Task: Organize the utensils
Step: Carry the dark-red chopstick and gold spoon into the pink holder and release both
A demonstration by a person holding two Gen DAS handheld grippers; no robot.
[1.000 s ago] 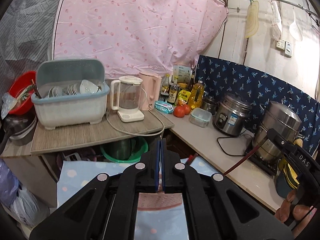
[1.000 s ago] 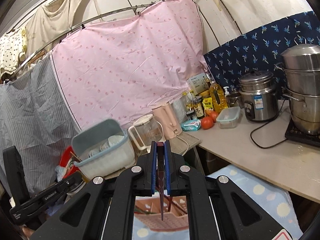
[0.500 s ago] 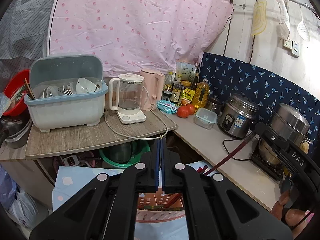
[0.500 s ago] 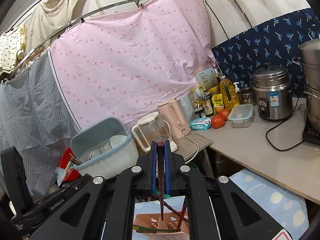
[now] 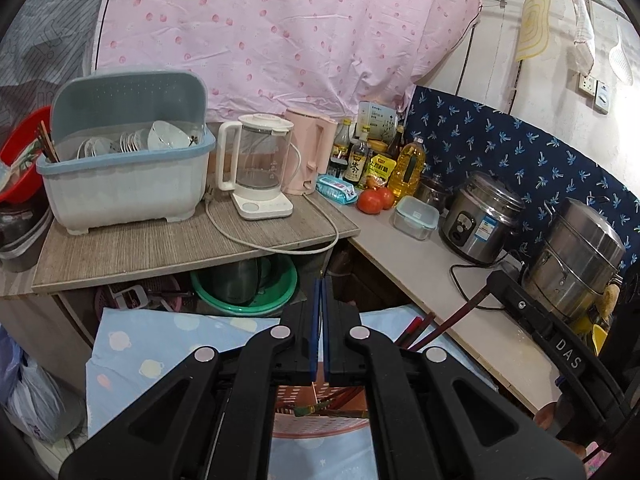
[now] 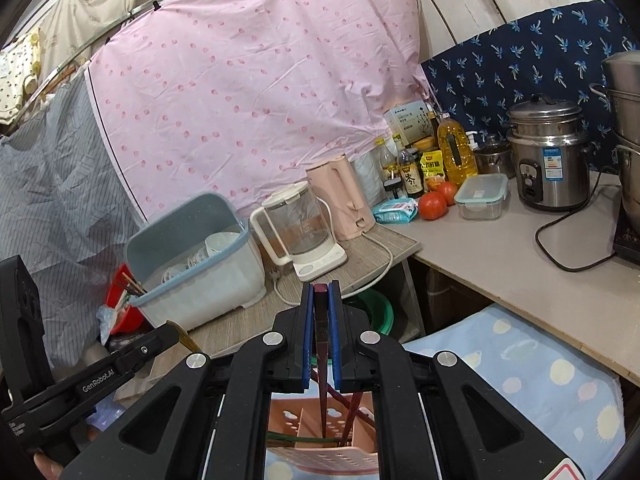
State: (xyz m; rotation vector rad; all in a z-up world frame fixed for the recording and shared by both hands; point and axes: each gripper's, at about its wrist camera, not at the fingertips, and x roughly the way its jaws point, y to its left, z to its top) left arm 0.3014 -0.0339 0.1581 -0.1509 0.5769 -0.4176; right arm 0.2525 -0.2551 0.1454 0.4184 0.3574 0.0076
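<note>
My right gripper [image 6: 321, 292] is shut on a dark red chopstick [image 6: 321, 360] that points down into a pink utensil holder [image 6: 296, 420] below it. Other dark red chopsticks [image 6: 352, 408] lean in the holder. My left gripper [image 5: 320, 288] is shut and holds nothing. The pink holder [image 5: 320, 420] shows under it, with chopsticks [image 5: 416, 328] sticking out to the right. The right gripper also shows in the left wrist view [image 5: 496, 280], gripping the chopstick [image 5: 452, 320]. The left gripper shows at the left of the right wrist view [image 6: 168, 334].
A blue-rimmed dish bin [image 5: 120, 184] with bowls, a glass kettle [image 5: 260, 172] and a pink kettle [image 5: 310, 152] stand on the wooden shelf [image 5: 160, 244]. Bottles, tomatoes [image 5: 374, 200], a rice cooker [image 5: 480, 216] and a steel pot [image 5: 580, 264] stand on the counter. A blue cloth [image 6: 532, 364] lies under the holder.
Both cameras have tipped down and the pink holder has come into view. The right gripper has lowered the chopstick, whose tip now reaches into the holder.
</note>
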